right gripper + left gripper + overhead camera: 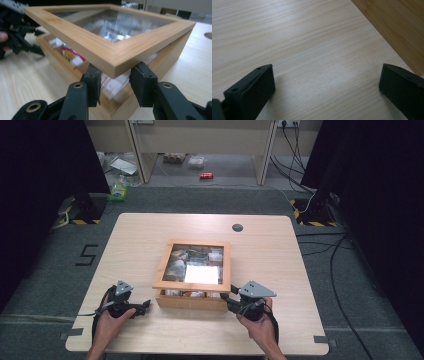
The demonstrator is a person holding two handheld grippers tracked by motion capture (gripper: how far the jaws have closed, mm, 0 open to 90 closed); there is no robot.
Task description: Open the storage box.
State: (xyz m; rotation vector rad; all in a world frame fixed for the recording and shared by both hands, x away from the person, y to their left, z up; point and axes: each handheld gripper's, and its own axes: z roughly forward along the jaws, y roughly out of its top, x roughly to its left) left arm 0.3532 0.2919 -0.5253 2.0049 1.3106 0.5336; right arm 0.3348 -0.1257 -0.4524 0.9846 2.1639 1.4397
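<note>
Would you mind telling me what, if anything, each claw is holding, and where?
The right claw grips the box's lid at its near corner; the left claw holds nothing.

box (192,292) mid-table (140,235), grippers flanking its front

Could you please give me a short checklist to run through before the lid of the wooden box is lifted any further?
1. Right gripper jaws set on either side of the lid's near corner: ok.
2. Jaws truly clamped on the lid: cannot tell.
3. Lid raised off the wooden box at the front: ok.
4. Left gripper open, over bare table, beside the box: ok.
5. Packets inside lie below the lid's path: ok.
6. Hinge at the back: cannot tell.
</note>
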